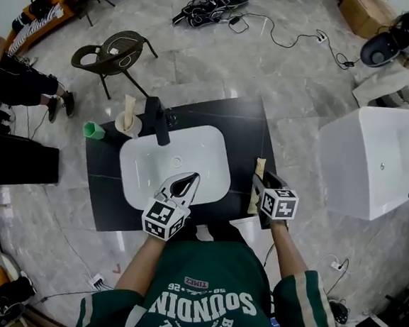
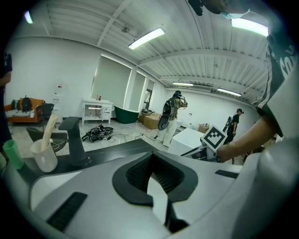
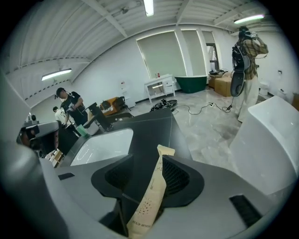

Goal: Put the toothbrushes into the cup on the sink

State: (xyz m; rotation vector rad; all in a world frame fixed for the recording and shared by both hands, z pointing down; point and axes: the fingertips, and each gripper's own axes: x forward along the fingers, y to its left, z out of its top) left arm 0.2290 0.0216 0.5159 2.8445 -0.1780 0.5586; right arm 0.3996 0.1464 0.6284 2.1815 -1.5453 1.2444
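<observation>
A paper-wrapped toothbrush lies on the black counter right of the white basin, pointing away from me. My right gripper stands open around it, its jaws wide apart and the pads not pressing on it. The white cup stands at the basin's far left corner beside the black faucet with one wrapped toothbrush upright in it. My left gripper hovers over the basin's near edge, slightly open and empty.
A green cup stands left of the white cup on the counter's corner. A large white tub sits to the right of the sink unit. A dark chair and cables are on the floor beyond. People stand around the room.
</observation>
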